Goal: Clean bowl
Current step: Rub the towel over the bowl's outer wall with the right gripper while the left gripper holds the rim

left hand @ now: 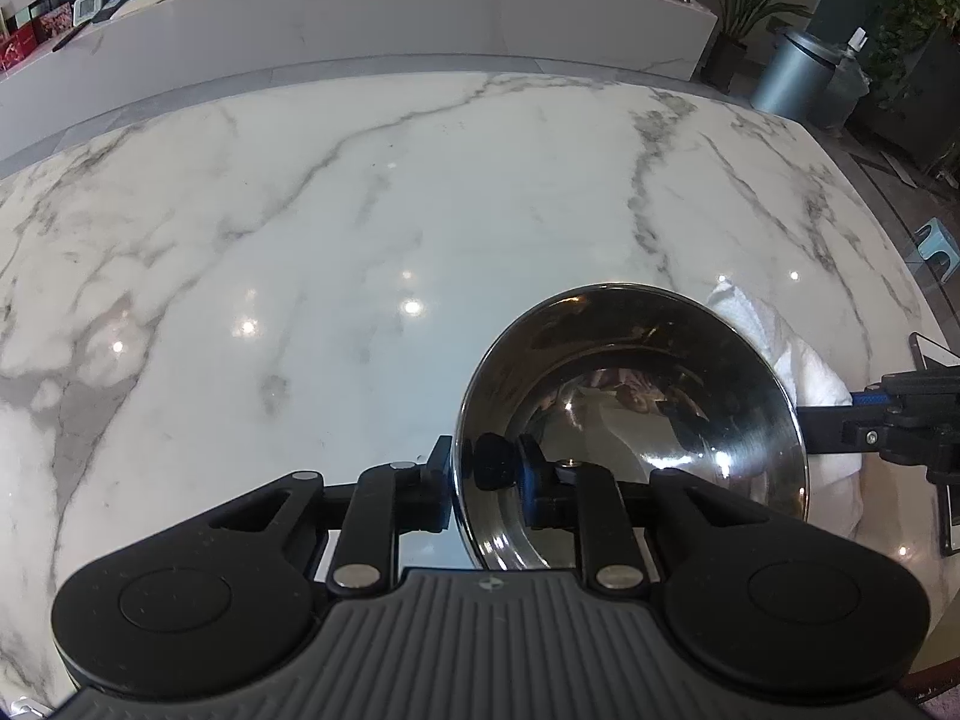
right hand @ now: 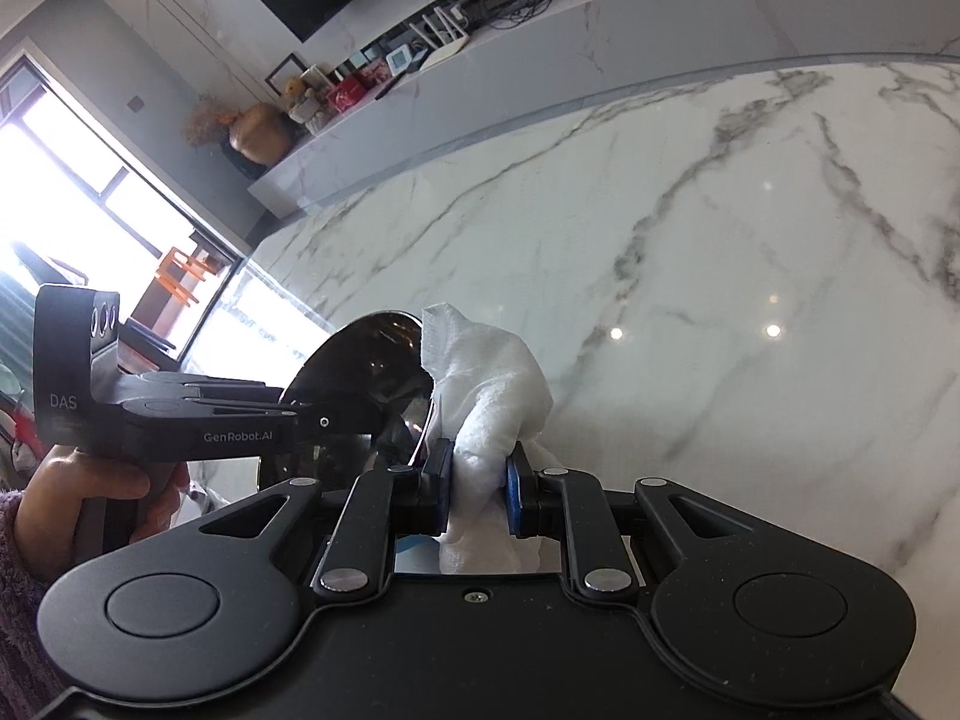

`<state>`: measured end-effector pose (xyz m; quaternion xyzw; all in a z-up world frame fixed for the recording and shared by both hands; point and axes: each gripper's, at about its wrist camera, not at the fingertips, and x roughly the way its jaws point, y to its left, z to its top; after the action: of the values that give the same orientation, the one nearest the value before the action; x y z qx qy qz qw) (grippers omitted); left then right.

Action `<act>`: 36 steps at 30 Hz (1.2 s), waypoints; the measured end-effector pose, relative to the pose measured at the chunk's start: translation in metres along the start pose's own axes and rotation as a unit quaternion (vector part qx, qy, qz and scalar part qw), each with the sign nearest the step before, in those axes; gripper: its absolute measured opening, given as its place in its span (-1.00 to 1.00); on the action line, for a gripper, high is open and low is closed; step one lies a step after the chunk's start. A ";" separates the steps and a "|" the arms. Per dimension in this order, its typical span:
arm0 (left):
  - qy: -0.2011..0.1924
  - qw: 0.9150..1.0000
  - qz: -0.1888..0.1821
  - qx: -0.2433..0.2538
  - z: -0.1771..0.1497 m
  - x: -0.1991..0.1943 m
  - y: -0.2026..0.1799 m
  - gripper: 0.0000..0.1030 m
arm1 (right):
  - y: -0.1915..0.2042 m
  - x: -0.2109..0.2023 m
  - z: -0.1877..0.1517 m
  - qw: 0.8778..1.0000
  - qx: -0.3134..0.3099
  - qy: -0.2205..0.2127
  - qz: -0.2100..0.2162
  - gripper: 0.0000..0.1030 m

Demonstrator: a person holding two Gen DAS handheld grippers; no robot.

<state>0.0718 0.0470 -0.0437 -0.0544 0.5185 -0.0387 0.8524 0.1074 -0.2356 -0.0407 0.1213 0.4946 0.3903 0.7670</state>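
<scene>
Your left gripper [left hand: 480,468] is pinching the shiny round steel bowl's [left hand: 630,420] rim; your right gripper [right hand: 477,489] is clamping a crumpled white cloth [right hand: 486,378] beside it.

My bowl [left hand: 630,414] is polished, mirror-bright metal; my cloth [right hand: 486,384] is soft, nubbly white; the table [left hand: 360,228] is glossy veined marble.
</scene>
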 end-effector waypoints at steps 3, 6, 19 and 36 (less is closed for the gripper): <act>-0.002 1.000 0.002 -0.002 0.001 0.000 0.002 -0.63 | 0.002 0.005 -0.004 1.000 -0.006 0.014 -0.002 -0.68; -0.009 1.000 0.007 -0.005 0.001 0.000 0.004 -0.60 | 0.005 0.013 -0.007 0.999 -0.012 0.031 0.000 -0.68; -0.016 0.999 0.011 0.033 0.001 0.001 -0.005 -0.59 | 0.010 0.012 -0.009 0.999 -0.028 0.032 -0.026 -0.68; -0.022 1.000 0.003 0.016 0.000 -0.002 -0.004 -0.59 | 0.004 -0.018 0.005 0.996 -0.018 -0.051 -0.070 -0.68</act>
<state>0.0711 0.0434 -0.0411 -0.0399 0.4994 -0.0436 0.8643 0.1062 -0.2452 -0.0244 0.0919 0.4553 0.3377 0.8187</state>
